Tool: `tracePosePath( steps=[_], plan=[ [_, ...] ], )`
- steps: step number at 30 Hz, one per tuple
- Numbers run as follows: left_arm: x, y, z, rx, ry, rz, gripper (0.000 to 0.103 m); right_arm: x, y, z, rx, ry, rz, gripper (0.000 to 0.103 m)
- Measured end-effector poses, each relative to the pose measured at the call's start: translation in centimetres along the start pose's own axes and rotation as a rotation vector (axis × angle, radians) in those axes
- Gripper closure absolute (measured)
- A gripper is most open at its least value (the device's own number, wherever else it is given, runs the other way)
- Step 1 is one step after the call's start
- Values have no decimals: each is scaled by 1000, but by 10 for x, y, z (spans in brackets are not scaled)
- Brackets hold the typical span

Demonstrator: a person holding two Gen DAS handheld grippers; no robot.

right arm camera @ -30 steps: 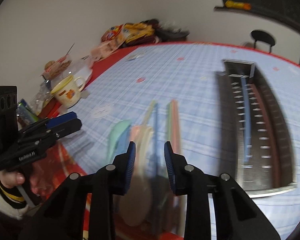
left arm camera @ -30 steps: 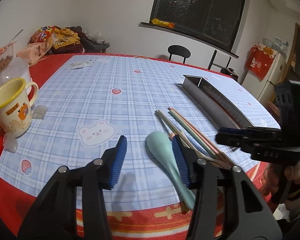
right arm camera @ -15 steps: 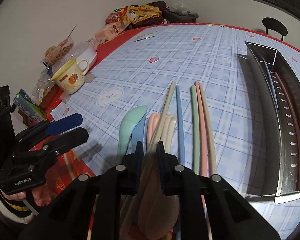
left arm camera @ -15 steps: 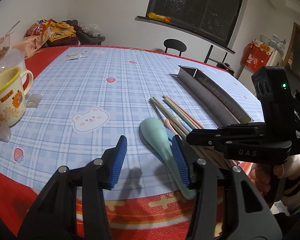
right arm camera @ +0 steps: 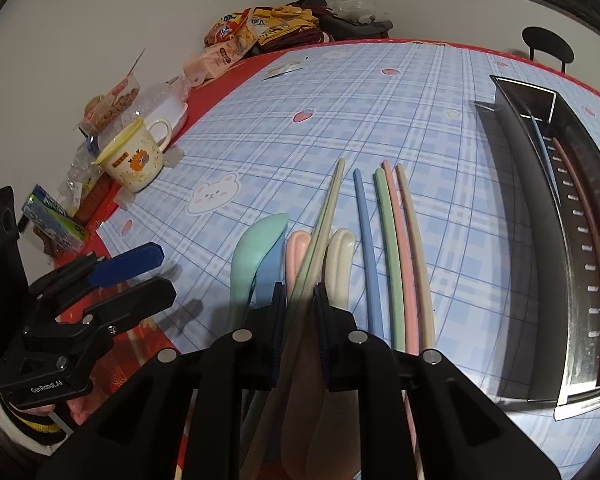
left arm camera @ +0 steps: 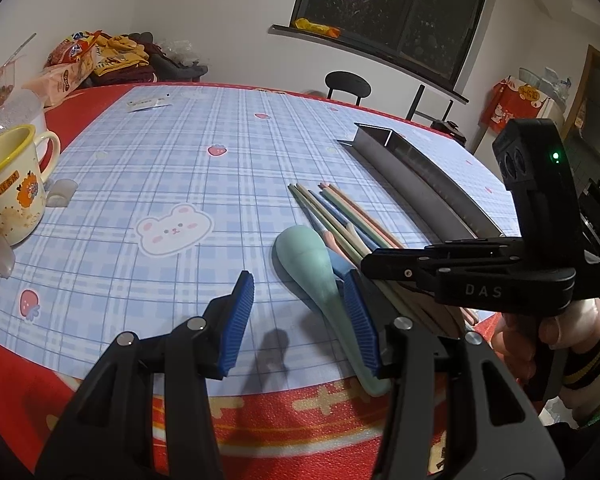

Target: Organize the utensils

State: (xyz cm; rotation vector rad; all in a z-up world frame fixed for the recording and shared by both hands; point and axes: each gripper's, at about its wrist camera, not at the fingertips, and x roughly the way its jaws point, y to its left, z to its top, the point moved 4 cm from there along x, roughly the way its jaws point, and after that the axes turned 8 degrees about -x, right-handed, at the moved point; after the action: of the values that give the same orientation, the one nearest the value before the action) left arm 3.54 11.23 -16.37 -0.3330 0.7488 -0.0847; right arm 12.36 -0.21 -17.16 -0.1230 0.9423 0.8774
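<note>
Right wrist view is showing the inside of the steel tray (right arm camera: 579, 216): a blue chopstick (right arm camera: 541, 140) and a brownish chopstick (right arm camera: 583, 216) are lying along its slotted floor. Left wrist view is giving only the tray's outer wall (left arm camera: 419, 176); contents hidden there.

Right gripper (right arm camera: 298, 300) is sitting low over the utensil cluster, jaws nearly closed on two long pale chopsticks (right arm camera: 323, 220), one greenish, one beige, which are running forward out of the gap and slanting across the spoons. In the left wrist view this gripper (left arm camera: 369, 266) is appearing from the side, fingers pressed together over the sticks.

Beneath and beside the held pair: mint spoon (right arm camera: 256, 248), blue spoon (right arm camera: 270, 268), pink spoon (right arm camera: 298, 248), cream spoon (right arm camera: 339, 256), all lying on the plaid tablecloth (right arm camera: 339, 112). Just right of the gripper, four loose chopsticks (right arm camera: 391, 248) are lying side by side, blue, green, pink, beige, between spoons and tray.

Left gripper (left arm camera: 300, 312) is hovering wide open and holding nothing, near the table's front edge; its right finger is standing just beside the mint spoon's handle (left arm camera: 315, 268); contact cannot be told.

Yellow-rimmed mug (left arm camera: 10, 196) is standing far left, well apart from the utensils.
</note>
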Motion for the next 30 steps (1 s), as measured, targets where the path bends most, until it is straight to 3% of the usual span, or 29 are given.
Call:
tracePosePath(
  steps=[1, 10, 15, 17, 23, 30],
  plan=[
    [0, 0, -1, 0, 3, 0, 55, 0, 0, -1, 8, -4, 16, 95],
    [7, -3, -3, -1, 25, 4, 55, -6, -7, -3, 56, -39, 48, 97],
    [12, -7, -7, 11, 54, 2, 55, -18, -13, 0, 72, -105, 65, 97],
    [13, -9, -8, 21, 63, 4, 65, -23, -16, 0, 85, -131, 75, 97],
    [16, -19, -13, 43, 86, 17, 66, -38, -26, -7, 88, -202, 78, 97],
    [26, -24, -17, 46, 111, 59, 66, -32, -33, -12, 114, -191, 118, 97]
  ],
)
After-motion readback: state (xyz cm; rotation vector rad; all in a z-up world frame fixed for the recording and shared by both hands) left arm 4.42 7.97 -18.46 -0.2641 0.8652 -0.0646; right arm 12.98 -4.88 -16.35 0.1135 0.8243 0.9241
